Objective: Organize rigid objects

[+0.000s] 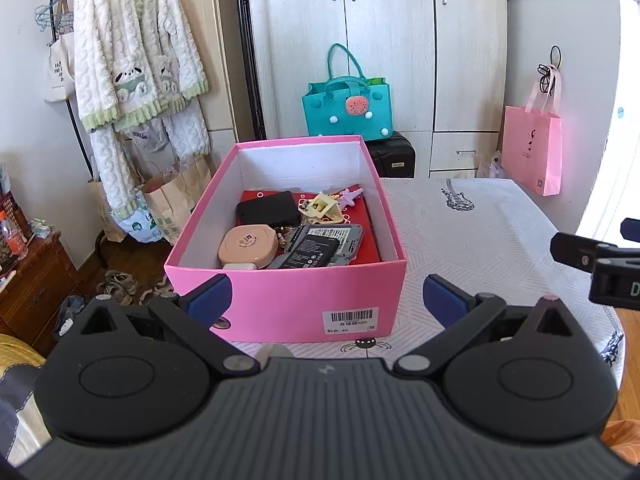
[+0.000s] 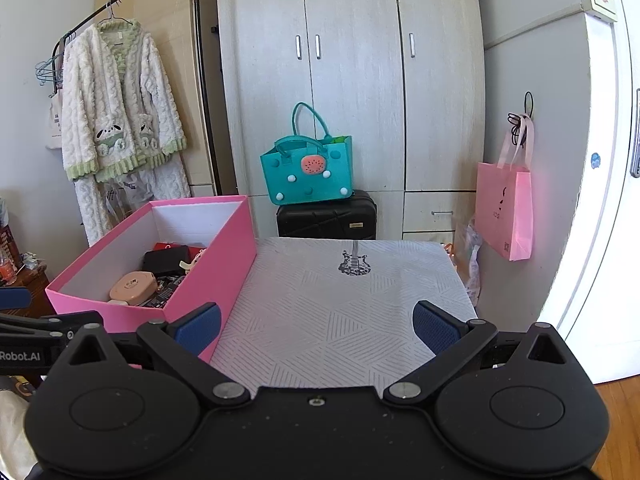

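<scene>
Box: one pink box [image 1: 288,300] stood on your table [image 1: 480,232], at its left side, lid off.
Contents: one black case [image 1: 267,207], one round peach case [image 1: 248,245], one grey battery pack [image 1: 320,246], one cream clip [image 1: 322,208], one lilac star clip [image 1: 351,195], on a red base [image 1: 370,240]; smaller bits too jumbled to count.
Left tongs [image 1: 326,300]: released, empty, just before the box's near wall.
Right tongs [image 2: 318,326]: released, empty, over bare tablecloth.
Progress: by my judgement nearly done; you had nothing loose left on the table in view.
</scene>
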Motion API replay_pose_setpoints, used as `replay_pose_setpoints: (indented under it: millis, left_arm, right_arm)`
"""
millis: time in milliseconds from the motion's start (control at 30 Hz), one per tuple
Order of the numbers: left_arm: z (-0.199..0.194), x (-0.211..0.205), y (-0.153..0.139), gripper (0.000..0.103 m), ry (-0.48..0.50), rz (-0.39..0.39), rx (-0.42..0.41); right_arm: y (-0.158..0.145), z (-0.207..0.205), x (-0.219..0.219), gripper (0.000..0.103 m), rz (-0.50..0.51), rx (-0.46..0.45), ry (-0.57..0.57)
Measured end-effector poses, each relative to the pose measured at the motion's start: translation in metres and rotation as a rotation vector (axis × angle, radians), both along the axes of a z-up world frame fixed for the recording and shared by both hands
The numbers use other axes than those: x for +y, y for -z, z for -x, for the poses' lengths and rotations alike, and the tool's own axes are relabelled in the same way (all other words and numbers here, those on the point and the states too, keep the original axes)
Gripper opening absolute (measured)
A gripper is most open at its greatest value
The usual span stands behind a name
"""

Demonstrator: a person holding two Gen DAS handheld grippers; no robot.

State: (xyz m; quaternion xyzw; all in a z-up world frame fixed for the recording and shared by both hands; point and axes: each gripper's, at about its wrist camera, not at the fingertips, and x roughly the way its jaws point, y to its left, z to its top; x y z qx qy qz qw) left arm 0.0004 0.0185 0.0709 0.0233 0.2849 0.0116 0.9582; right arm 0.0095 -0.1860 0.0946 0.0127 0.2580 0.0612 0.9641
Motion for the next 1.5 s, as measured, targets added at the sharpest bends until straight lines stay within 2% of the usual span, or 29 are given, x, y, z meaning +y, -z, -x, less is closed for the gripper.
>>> replay_pose_setpoints:
  millis: [300,467,567,1500]
  left_arm:
    - [0.006,0.0,0.003,0.103,-0.004,0.002,-0.019]
    - [0.014,-0.003,0.005,0.103,0.008,-0.009,-0.089]
    - [0.017,-0.006,0.006,0.103,0.018,-0.023,-0.101]
    - [0.01,0.001,0.02,0.103,0.006,0.002,-0.072]
  right_arm:
    - [0.003,0.002,0.0,0.103,0.003,-0.018,0.001]
    - [0.01,0.009,-0.001,0.103,0.012,-0.069,0.003]
    - [0.013,0.01,0.0,0.103,0.032,-0.074,0.015]
    - [0.013,0.014,0.006,0.103,0.052,-0.071,0.033]
